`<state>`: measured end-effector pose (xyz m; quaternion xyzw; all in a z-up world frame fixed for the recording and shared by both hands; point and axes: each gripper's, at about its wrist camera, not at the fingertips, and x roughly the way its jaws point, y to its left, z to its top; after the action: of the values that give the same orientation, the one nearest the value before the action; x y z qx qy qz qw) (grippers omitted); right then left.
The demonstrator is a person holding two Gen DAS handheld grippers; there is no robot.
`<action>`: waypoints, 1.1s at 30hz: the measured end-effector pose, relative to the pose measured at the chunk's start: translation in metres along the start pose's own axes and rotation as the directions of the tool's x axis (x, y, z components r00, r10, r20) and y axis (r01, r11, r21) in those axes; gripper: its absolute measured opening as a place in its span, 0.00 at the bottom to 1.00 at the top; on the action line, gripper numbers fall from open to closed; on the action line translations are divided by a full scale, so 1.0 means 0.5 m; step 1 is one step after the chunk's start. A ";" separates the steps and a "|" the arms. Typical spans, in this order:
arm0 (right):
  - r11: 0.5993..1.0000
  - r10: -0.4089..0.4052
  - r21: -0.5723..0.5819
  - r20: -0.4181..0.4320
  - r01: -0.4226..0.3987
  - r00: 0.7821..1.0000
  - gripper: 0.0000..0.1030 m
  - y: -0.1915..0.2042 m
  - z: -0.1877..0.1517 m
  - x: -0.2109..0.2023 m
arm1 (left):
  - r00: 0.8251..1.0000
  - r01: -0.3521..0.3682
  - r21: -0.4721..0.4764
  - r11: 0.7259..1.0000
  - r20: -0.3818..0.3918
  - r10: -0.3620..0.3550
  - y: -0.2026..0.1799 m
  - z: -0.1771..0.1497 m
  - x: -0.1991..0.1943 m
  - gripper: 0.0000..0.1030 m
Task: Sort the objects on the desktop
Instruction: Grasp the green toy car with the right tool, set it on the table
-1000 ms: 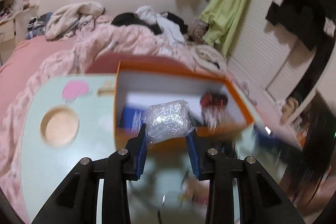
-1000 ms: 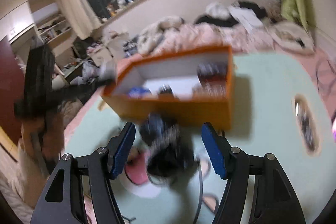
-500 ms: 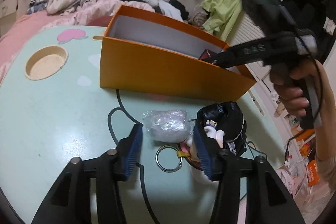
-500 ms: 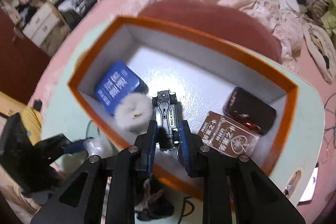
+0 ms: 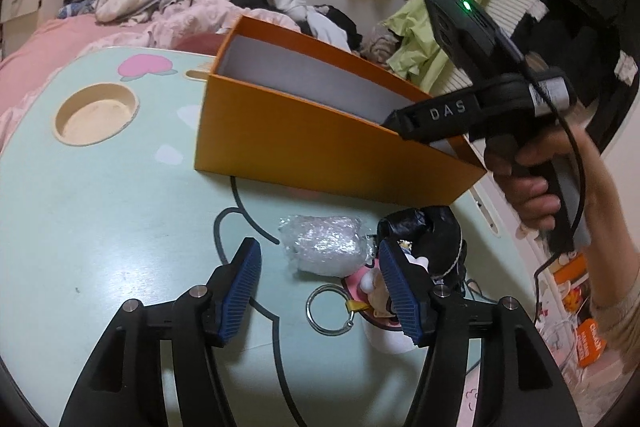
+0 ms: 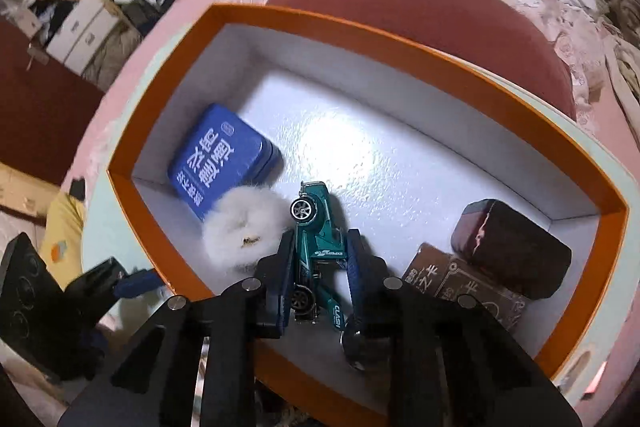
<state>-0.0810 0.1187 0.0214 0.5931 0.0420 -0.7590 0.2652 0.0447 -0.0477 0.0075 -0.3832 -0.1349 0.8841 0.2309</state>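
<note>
In the left wrist view a clear crinkly plastic bundle (image 5: 324,247) lies on the pale green table (image 5: 100,227) in front of the orange box (image 5: 320,151). My left gripper (image 5: 319,250) straddles it; its jaws are opening and the pads stand off it. A hand-held right gripper reaches down into the box from the right. In the right wrist view my right gripper (image 6: 320,243) is shut on a teal toy car (image 6: 316,199) inside the orange box (image 6: 360,31), low over its white floor.
The box also holds a blue tin (image 6: 224,159), a white fluffy ball (image 6: 244,231), a dark pouch (image 6: 508,251) and a brown card pack (image 6: 460,279). A black-dressed doll (image 5: 436,239) with a key ring (image 5: 330,309) lies beside the bundle. The table has a round recess (image 5: 96,113).
The left gripper came down from above the box to the table in front of it and let go of the bundle. The right gripper swung over the box and shut on the car.
</note>
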 end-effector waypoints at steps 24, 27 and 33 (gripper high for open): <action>0.918 0.166 0.251 0.462 -0.308 0.871 0.26 -0.069 -0.302 -0.082 | 0.998 -0.027 0.089 0.996 -0.055 0.032 -0.085 0.248 0.009 0.59; 0.899 0.143 0.292 0.512 -0.328 0.847 0.29 -0.069 -0.304 -0.072 | 0.993 0.071 0.108 0.992 -0.106 -0.059 -0.126 0.280 0.056 0.59; 0.864 0.079 0.368 0.577 -0.345 0.813 0.52 -0.073 -0.347 -0.076 | 0.970 0.086 0.143 0.986 -0.237 -0.050 -0.186 0.305 0.169 0.59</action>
<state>0.0606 0.2290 -0.0035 0.3993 -0.2825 -0.8478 0.2048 -0.0903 0.0655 0.0961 -0.4604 -0.0521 0.8325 0.3038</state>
